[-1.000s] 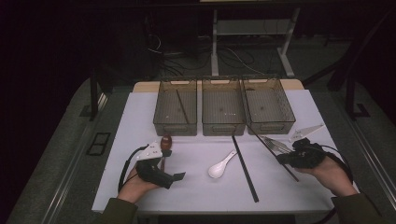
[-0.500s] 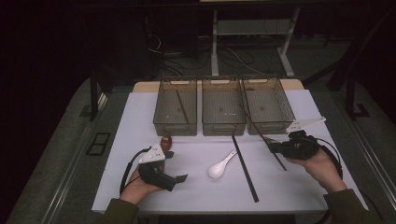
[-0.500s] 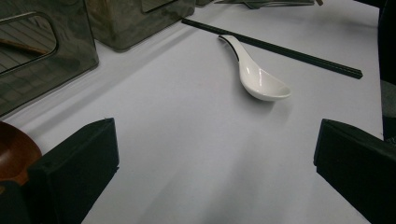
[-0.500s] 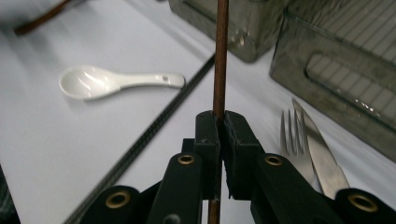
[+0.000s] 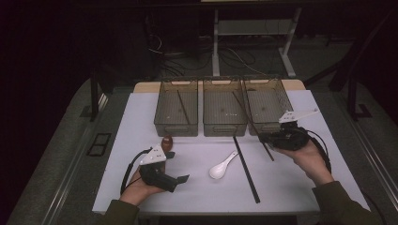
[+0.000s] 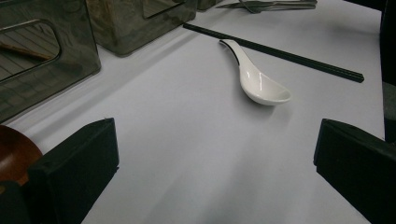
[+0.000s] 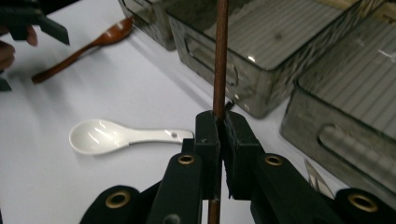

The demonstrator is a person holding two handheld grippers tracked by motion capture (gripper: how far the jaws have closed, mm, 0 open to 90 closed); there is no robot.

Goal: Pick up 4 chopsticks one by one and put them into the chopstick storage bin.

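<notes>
Over the middle bin (image 5: 224, 110), the right gripper's (image 5: 263, 138) jaws clamp a brown chopstick (image 5: 248, 121) — slanting away-left.

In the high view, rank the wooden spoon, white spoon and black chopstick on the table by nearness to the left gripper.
From the left gripper:
1. Wooden spoon, just beyond the hand, before the left bin.
2. White spoon, mid-table, to the gripper's right.
3. Black chopstick, lying lengthwise just past the white spoon, farther right.
</notes>
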